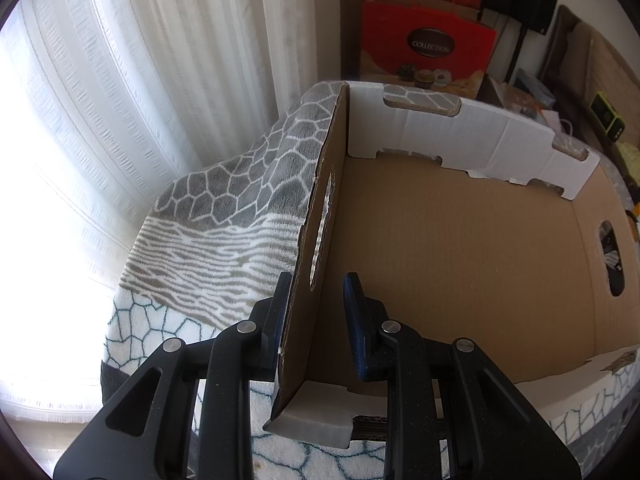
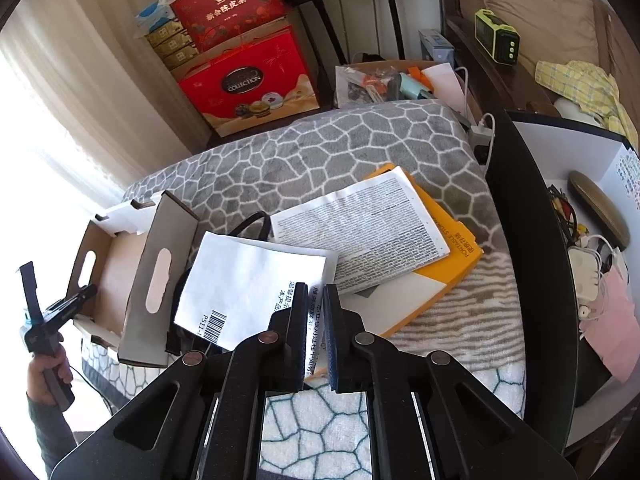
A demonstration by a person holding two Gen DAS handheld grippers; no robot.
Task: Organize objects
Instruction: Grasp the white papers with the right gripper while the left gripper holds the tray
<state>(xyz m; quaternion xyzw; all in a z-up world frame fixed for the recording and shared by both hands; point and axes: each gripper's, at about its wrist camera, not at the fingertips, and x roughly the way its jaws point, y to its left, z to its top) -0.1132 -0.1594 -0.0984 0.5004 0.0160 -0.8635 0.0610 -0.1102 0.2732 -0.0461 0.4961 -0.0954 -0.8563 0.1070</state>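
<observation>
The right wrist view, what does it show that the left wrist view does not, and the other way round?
Only the right wrist view: white papers, a yellow folder and the right gripper at a sheet's edge. Only the left wrist view: the left gripper's fingers open astride the box wall. Both: the cardboard box, the patterned blanket and the red gift box.

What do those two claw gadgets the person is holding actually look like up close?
Both are matte black. The left gripper and the right gripper each have two flat fingers faced with dark blue pads, driven by angular black link arms with cut-out slots and round silver pivot pins. Seen from the right wrist camera, the left one has a pistol-style handle held in a bare hand, with a dark sleeve.
</observation>
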